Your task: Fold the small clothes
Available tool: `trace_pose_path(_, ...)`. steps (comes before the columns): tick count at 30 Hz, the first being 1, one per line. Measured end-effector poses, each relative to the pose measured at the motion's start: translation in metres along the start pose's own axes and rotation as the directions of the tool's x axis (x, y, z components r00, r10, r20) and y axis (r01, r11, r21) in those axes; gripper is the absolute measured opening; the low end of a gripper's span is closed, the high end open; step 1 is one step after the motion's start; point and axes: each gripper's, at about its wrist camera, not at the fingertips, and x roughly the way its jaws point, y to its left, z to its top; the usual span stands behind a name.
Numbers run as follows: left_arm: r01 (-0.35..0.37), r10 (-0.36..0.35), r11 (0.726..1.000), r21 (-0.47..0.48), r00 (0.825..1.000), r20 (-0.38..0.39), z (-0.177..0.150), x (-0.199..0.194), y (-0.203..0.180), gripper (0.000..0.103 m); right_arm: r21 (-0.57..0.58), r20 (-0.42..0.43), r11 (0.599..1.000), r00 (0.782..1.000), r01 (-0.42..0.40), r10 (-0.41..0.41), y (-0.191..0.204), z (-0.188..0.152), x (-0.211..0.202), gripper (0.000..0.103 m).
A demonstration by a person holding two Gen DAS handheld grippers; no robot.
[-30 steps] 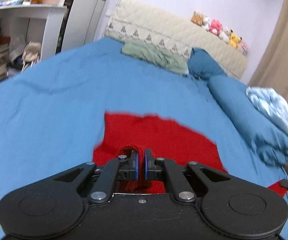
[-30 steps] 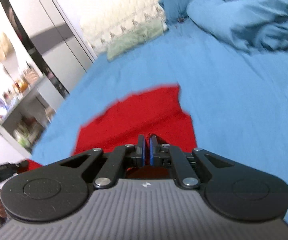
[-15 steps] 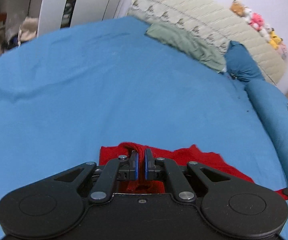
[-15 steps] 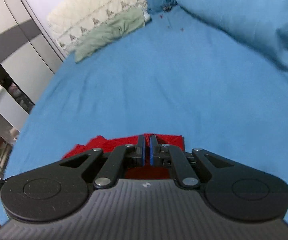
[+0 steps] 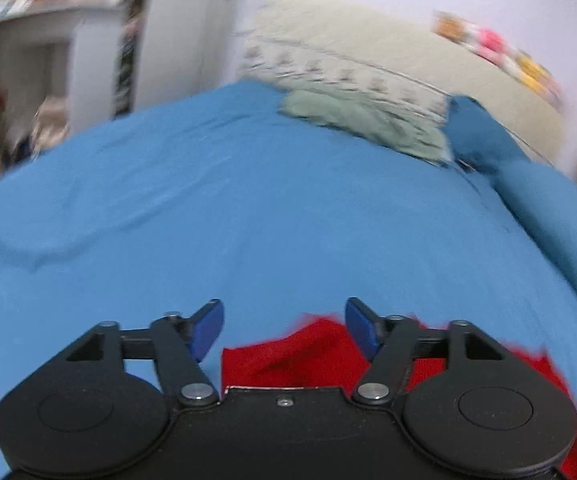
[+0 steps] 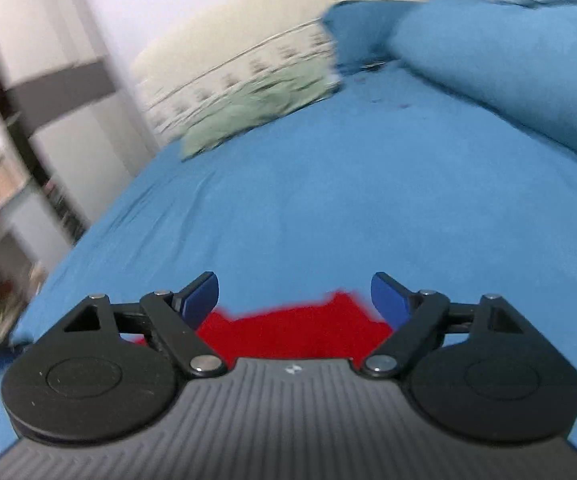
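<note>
A red garment (image 5: 296, 354) lies on the blue bed sheet (image 5: 248, 208), mostly under and behind my grippers. My left gripper (image 5: 282, 322) is open and empty, its blue pads (image 5: 208, 326) spread wide above the garment's far edge. In the right wrist view the red garment (image 6: 296, 328) shows between the fingers. My right gripper (image 6: 294, 294) is open and empty just above its far edge. Most of the garment is hidden by the gripper bodies. Both views are blurred by motion.
A green cloth (image 5: 364, 124) lies at the head of the bed against a beige headboard cover (image 5: 388, 56). A rolled blue duvet (image 6: 508, 72) runs along the right side. White shelves (image 5: 40, 60) and a wardrobe stand left of the bed.
Both grippers were shut on the red garment's edge and carried it toward me, folding it over. Now both have opened and let it go, and the views have tilted up.
</note>
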Motion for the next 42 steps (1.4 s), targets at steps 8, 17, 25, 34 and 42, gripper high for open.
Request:
trace_pose_path(8, 0.082, -0.071, 0.996, 0.045, 0.976, -0.204, -0.062, 0.023, 0.0, 0.078, -0.203, -0.216, 0.979, 0.974, 0.024, -0.069, 0.021, -0.068, 0.02, 0.099)
trace_pose_path(17, 0.069, -0.053, 0.995, 0.074, 0.978, -0.204, -0.057, 0.009, -0.002, 0.079, -0.235, -0.198, 0.968, 0.97, 0.091, -0.139, 0.024, -0.082, 0.006, 0.099)
trace_pose_path(25, 0.085, -0.069, 0.987, 0.137, 0.991, -0.115, -0.08, -0.053, -0.028, 0.093, -0.215, -0.085, 0.961, 0.977, 0.176, -0.198, 0.011, -0.085, -0.082, 0.099)
trace_pose_path(34, 0.11, -0.085, 0.968, 0.227, 0.99, -0.117, -0.101, -0.053, -0.093, 0.095, -0.248, -0.1, 0.941, 0.96, 0.232, -0.263, -0.019, -0.115, -0.112, 0.099)
trace_pose_path(42, 0.119, -0.078, 0.973, 0.197, 0.976, -0.204, -0.103, 0.002, -0.132, 0.096, -0.231, -0.17, 0.954, 0.958, 0.19, -0.232, -0.03, -0.128, -0.077, 0.086)
